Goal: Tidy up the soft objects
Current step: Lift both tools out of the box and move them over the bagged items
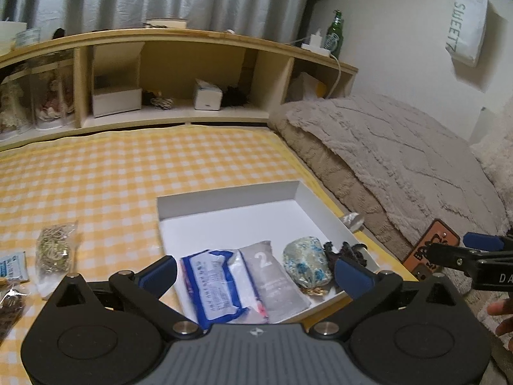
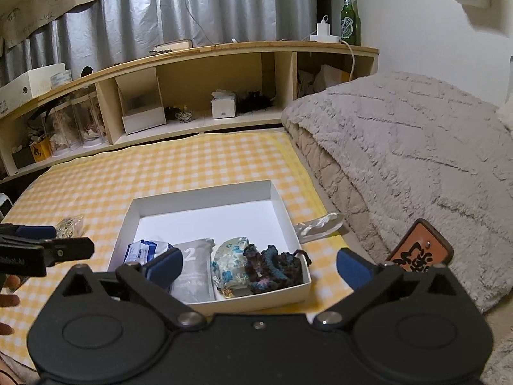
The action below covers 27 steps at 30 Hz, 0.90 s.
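Observation:
A shallow white box (image 1: 306, 196) (image 2: 279, 203) lies on the yellow checked bed sheet. Along its near side sit a blue-and-white packet (image 1: 213, 284) (image 2: 141, 250), a grey pack marked 2 (image 1: 272, 279) (image 2: 194, 272), a floral pouch (image 1: 306, 261) (image 2: 229, 264) and a dark knitted piece (image 1: 344, 250) (image 2: 274, 268). My left gripper (image 1: 255, 272) hangs open above the box's near edge, nothing between its fingers. My right gripper (image 2: 259, 268) is open too, over the same edge, and shows at the left wrist view's right edge (image 1: 481, 247).
Clear bags of small items (image 1: 54, 250) (image 2: 69, 224) lie on the sheet left of the box. A crumpled clear wrapper (image 2: 319, 224) sits at its right. A fluffy beige blanket (image 1: 400, 160) fills the right. A wooden shelf headboard (image 1: 192, 73) with a green bottle (image 2: 348, 19) stands behind.

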Available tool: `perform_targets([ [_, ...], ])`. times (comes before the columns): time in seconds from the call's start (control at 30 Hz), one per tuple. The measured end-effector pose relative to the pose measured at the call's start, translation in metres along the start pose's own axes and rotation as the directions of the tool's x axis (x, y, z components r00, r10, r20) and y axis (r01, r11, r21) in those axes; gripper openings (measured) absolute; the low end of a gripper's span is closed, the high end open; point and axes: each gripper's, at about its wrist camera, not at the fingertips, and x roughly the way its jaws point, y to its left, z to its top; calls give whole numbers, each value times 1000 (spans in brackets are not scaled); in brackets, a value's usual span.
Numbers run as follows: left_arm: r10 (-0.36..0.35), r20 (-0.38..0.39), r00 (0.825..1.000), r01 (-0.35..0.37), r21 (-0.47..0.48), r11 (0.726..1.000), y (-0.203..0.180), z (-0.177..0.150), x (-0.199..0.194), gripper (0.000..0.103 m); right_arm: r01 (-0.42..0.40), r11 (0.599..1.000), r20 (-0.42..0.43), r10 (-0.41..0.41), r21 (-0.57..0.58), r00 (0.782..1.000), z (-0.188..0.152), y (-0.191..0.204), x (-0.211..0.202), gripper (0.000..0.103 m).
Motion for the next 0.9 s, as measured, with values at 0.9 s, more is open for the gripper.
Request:
perform_targets([
  [0.9, 188, 8, 982, -188, -45, 981, 161, -3, -54, 103, -132, 991, 15, 132, -23, 991, 28, 107, 30, 103],
])
